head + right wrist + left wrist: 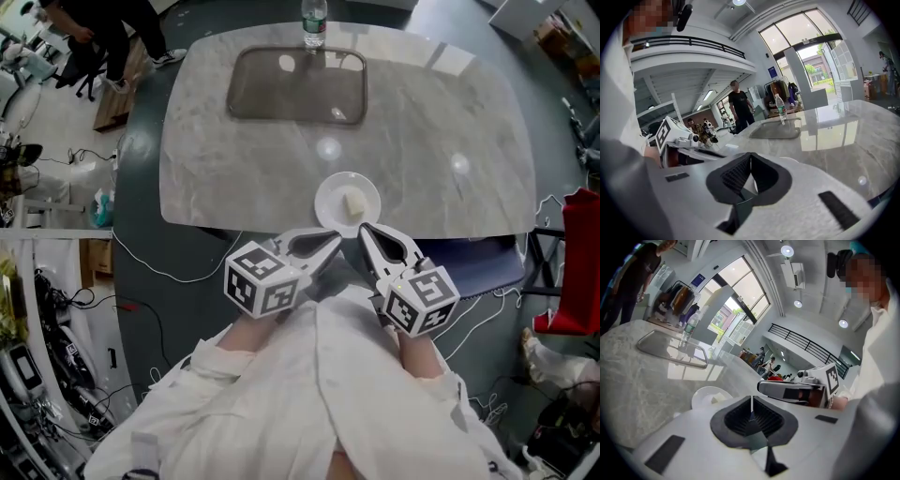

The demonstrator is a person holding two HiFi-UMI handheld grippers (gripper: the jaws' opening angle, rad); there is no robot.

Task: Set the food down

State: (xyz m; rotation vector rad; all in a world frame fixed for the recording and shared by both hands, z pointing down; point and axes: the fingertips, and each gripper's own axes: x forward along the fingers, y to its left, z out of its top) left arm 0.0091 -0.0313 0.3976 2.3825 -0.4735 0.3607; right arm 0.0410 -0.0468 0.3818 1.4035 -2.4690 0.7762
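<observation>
A pale cube of food (pixel 353 204) lies on a small white plate (pixel 324 201) at the near edge of the marble table (pixel 450 141). Both grippers hover just in front of that edge, their tips angled toward the plate. My left gripper (pixel 335 240) is shut with nothing between its jaws; in the left gripper view the plate (pixel 702 393) and food (pixel 717 399) show just beyond its tips (pixel 751 397). On the right, my other gripper (pixel 364 231) is also shut and empty (pixel 751 155). Neither one touches the plate.
A grey tray (pixel 296 84) lies at the table's far side, with a water bottle (pixel 314 21) standing behind it. A person (pixel 94 28) stands beyond the table at the far left. A dark blue seat (pixel 483 264) sits under the table's near right edge.
</observation>
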